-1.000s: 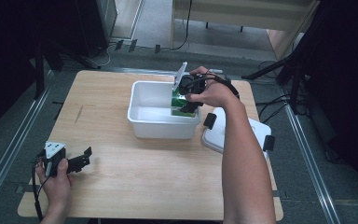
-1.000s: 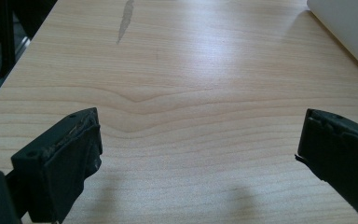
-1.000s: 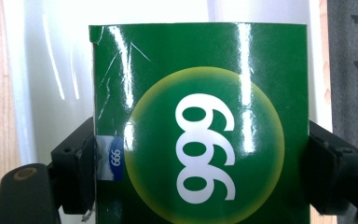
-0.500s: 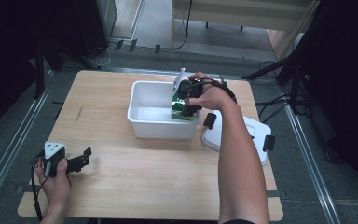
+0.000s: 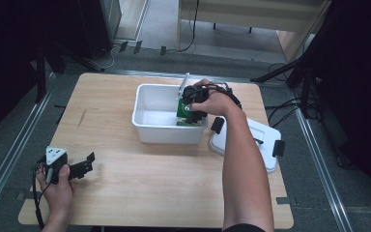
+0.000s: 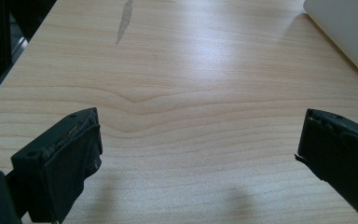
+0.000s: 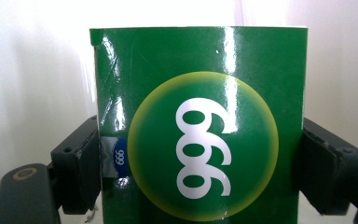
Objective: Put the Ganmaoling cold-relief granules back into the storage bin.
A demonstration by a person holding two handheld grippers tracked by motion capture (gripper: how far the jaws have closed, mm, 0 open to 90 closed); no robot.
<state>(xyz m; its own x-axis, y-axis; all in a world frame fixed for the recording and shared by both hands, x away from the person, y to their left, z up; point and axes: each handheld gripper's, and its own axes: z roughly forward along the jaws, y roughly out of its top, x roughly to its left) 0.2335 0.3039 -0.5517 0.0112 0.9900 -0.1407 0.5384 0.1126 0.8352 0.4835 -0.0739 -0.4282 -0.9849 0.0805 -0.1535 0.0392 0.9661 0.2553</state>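
Observation:
A green box with a yellow-ringed circle and white digits sits between the jaws of my right gripper, whose pads press on both its sides. In the high view the right gripper holds the green box down inside the right end of the white tub. My left gripper rests near the table's front left corner, held by a hand. In its own view the left gripper stands wide open over bare wood with nothing between its jaws.
The tub's white lid with black clips lies on the table to the right of the tub, under the right forearm. A corner of a white object shows at the top right of the left gripper view. Floor cables run behind the table.
The right hand has lowered the green box deeper into the tub. The left hand and its gripper have stayed where they were.

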